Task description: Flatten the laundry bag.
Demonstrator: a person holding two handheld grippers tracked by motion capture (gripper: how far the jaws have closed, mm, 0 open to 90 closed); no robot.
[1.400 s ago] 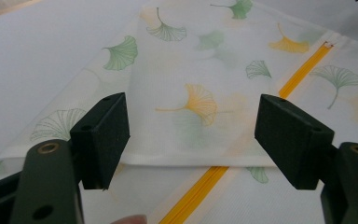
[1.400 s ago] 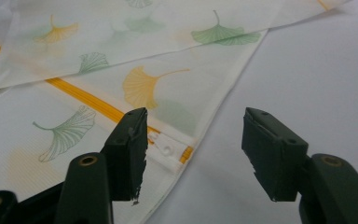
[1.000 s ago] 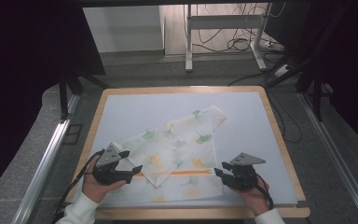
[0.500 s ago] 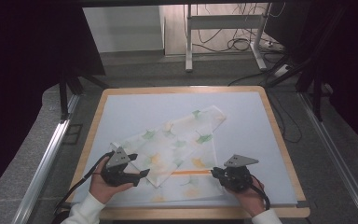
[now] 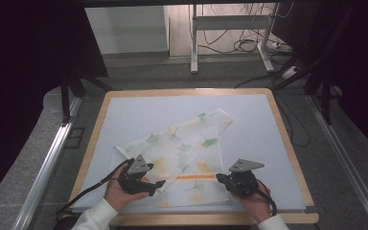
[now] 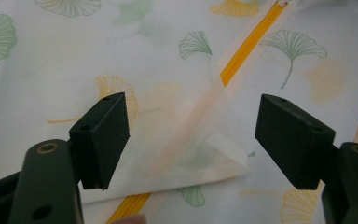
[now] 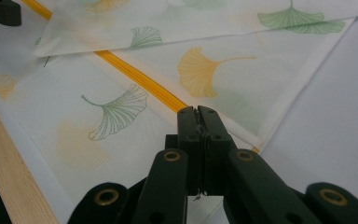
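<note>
Right jaws: seen pressed together in the right gripper view, having just been closing; the right gripper (image 7: 198,112) is clamped on the end of the orange zipper (image 7: 140,79) where the cloth's edge is met.
Left jaws: held wide apart in the left gripper view; the left gripper (image 6: 191,135) is poised over a folded corner of the fabric, and no pad is seen touching it.
Cloth: a white mesh laundry bag (image 5: 182,148) printed with green and yellow ginkgo leaves is spread crumpled across the lower middle of the mat, one end stretched toward 1 o'clock.
Zipper in the high view: the orange line (image 5: 196,177) is run level between the two grippers, at 6 o'clock on the bag.
Hands: the left gripper (image 5: 159,183) is found at 7 o'clock of the bag, the right gripper (image 5: 219,178) at 5 o'clock, each gripped by a hand in a white sleeve.
Tabletop: a pale blue mat framed in light wood (image 5: 287,143) is set under the bag.
</note>
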